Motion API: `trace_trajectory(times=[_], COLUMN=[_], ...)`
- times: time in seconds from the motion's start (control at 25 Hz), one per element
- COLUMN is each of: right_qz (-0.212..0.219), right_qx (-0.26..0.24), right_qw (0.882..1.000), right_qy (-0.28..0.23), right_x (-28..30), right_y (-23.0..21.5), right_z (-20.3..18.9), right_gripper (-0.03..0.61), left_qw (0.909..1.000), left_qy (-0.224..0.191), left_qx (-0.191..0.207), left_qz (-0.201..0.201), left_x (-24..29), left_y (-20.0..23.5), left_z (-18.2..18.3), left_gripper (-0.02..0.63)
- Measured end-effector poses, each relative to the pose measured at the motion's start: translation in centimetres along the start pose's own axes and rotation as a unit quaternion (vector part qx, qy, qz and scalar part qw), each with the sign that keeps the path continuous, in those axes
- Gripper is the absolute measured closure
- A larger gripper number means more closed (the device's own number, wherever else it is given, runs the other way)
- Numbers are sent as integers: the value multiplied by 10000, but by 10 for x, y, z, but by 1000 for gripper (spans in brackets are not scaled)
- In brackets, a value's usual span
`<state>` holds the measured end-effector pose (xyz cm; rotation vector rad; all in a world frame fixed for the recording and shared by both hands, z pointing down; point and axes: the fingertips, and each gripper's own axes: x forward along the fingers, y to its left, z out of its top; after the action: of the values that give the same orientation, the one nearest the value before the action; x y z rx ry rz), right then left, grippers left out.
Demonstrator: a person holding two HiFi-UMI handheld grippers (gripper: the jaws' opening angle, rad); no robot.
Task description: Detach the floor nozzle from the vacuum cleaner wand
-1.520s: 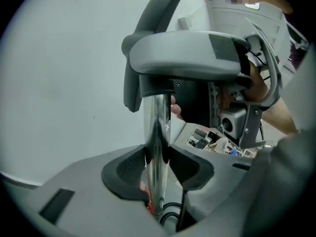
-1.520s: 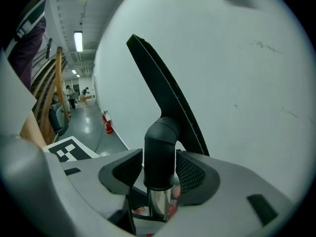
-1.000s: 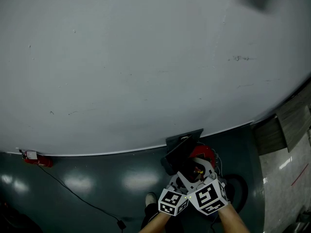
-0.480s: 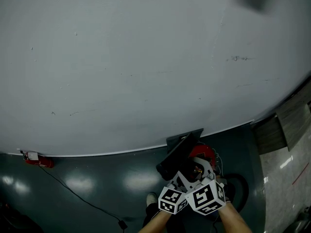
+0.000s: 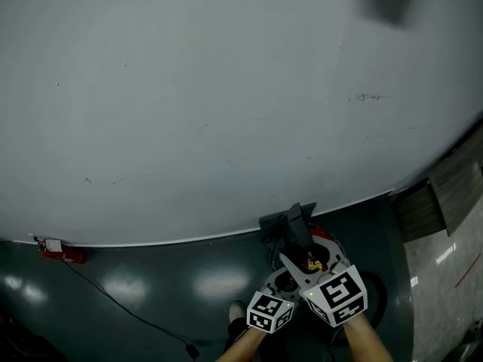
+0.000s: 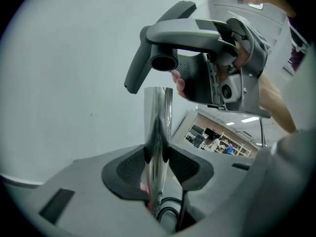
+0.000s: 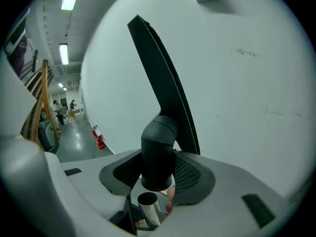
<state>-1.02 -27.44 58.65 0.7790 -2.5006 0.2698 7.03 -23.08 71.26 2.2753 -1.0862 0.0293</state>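
Floor nozzle (image 7: 159, 142): likely light, rigid plastic; my right gripper (image 7: 158, 174) clamps its neck. I judge the chrome wand (image 6: 158, 127) stiff and slippery; my left gripper (image 6: 157, 164) clamps it.

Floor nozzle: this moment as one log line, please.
left gripper: shut on wand | right gripper: shut on floor nozzle | state: detached

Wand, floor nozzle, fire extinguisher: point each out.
wand (image 6: 158, 117), left gripper view, on the chrome tube.
floor nozzle (image 7: 158, 152), right gripper view, on its black neck.
fire extinguisher (image 7: 98, 136), right gripper view, on its red body.
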Motion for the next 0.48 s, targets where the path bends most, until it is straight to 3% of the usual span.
trace_trajectory(times=[0.16,0.48], right_qz=[-54,-294], right_qx=[298,1036], right_qw=[9992,9847], right_qy=[-261,-1374], right_x=[-14,-78], right_y=[-9,-27], right_z=[12,60], right_gripper=[391,391], left_qw=[9999,9987], left_qy=[-57,-350], left_qx=[2,253], left_qz=[-113,-265], left_x=[-9,-53], left_y=[-4,-22], left_z=[14,99], left_gripper=[466,430])
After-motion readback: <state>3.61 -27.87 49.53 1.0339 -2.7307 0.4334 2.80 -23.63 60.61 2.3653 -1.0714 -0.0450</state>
